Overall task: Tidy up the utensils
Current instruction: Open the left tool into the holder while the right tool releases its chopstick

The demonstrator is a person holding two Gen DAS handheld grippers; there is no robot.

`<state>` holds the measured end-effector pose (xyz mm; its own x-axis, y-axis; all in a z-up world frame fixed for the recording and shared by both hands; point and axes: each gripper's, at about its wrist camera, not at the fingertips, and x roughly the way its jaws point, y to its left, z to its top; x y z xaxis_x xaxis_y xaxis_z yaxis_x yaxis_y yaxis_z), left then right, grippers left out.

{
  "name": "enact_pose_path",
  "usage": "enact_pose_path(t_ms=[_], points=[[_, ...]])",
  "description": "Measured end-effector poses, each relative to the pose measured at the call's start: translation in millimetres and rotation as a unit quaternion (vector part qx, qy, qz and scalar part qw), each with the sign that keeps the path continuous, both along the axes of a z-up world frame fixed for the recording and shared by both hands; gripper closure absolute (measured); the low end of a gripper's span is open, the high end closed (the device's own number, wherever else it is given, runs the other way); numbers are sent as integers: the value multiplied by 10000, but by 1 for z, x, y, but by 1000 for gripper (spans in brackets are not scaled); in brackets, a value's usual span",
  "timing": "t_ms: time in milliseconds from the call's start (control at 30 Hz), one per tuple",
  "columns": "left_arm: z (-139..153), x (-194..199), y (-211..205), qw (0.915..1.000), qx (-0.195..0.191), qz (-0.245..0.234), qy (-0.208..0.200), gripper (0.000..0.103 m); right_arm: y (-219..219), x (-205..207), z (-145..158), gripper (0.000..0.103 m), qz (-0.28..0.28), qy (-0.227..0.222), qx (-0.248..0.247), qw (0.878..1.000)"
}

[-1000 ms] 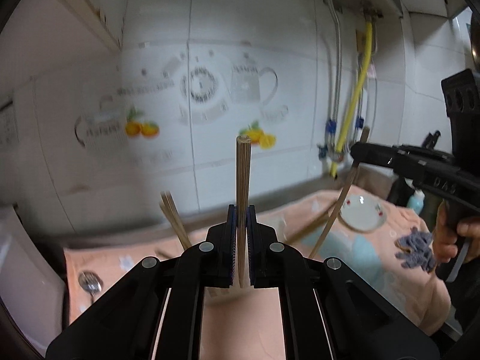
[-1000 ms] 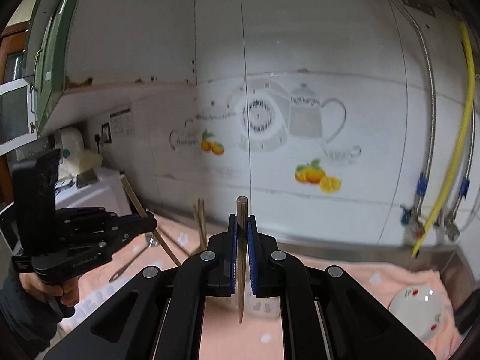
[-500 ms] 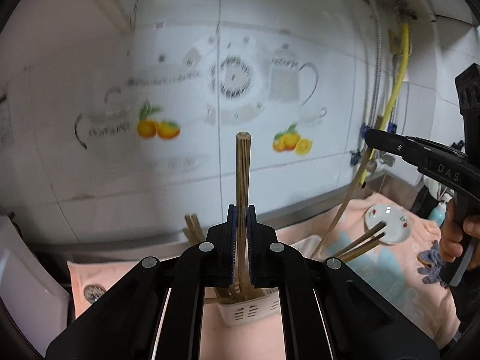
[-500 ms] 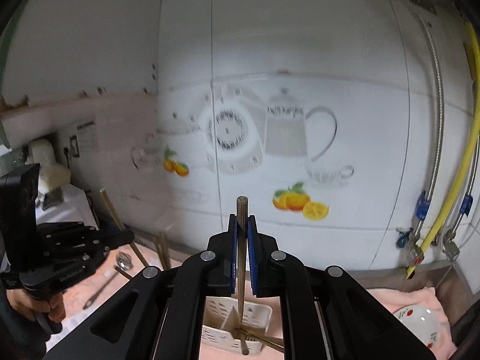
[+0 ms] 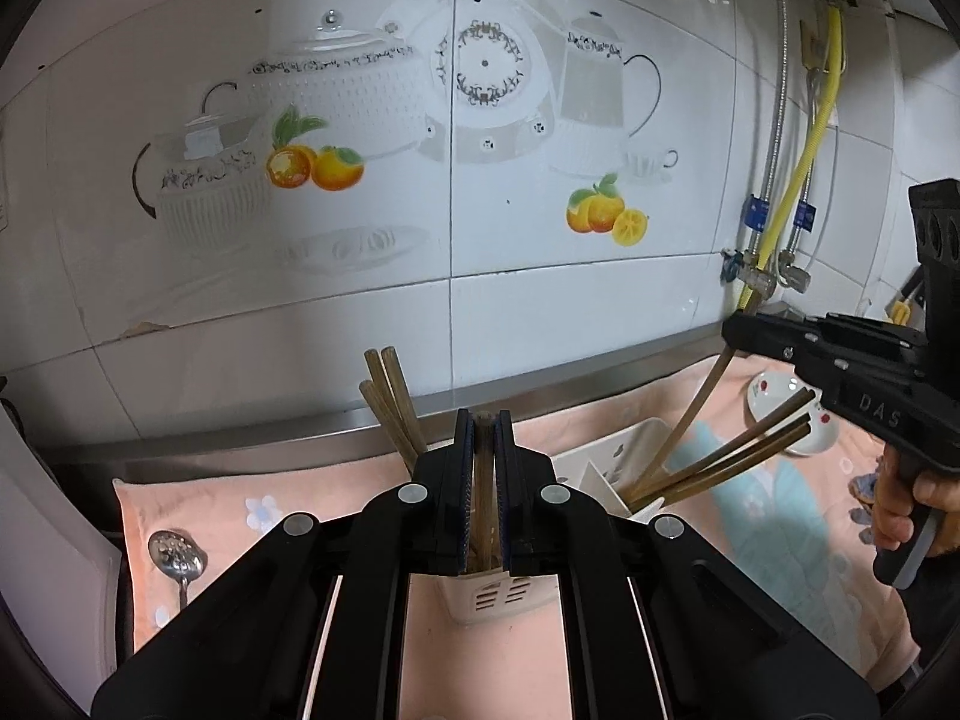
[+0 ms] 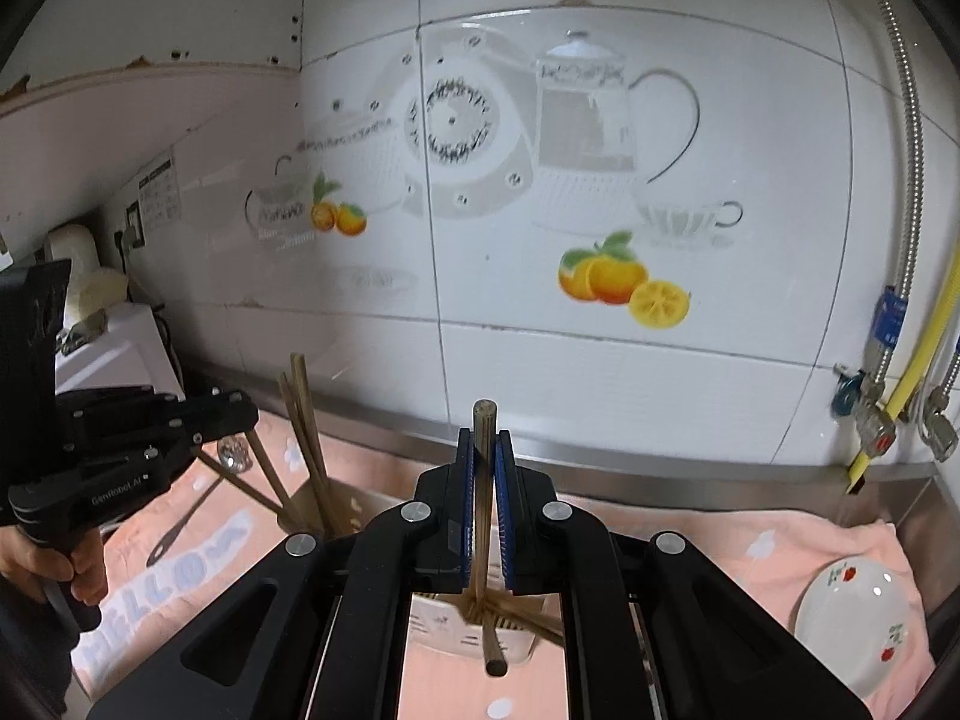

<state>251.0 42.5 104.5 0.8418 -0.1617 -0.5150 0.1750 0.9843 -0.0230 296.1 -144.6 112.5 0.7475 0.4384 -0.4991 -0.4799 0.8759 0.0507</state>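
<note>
Chopsticks are nearly home now: both grippers have dropped toward the white holder (image 5: 606, 474) at bottom centre, left gripper (image 5: 483, 498) and right gripper (image 6: 483, 510) each clamped tight on one chopstick (image 5: 482, 480), so letting go comes next, I reckon.

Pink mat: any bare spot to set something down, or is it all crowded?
Bare mat lies between the white holder and the saucer; another bare patch lies between the slotted spoon and the holder. The holder is crowded with chopsticks.
</note>
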Motion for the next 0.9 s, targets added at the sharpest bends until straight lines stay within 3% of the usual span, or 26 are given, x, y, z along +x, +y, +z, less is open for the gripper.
enact_pose_path(t_ms=[167, 267, 600, 900], points=[[1, -5, -1, 10000, -11, 5, -13, 93, -2, -4, -2, 95, 3, 44, 23, 10000], [5, -11, 0, 10000, -8, 69, -71, 75, -5, -11, 3, 93, -3, -21, 50, 10000], [18, -50, 0, 9991, -47, 212, -366, 35, -19, -54, 19, 54, -48, -303, 147, 9994], [11, -98, 0, 9979, 64, 301, -572, 7, -33, -100, 12, 27, -241, -362, 223, 9988]])
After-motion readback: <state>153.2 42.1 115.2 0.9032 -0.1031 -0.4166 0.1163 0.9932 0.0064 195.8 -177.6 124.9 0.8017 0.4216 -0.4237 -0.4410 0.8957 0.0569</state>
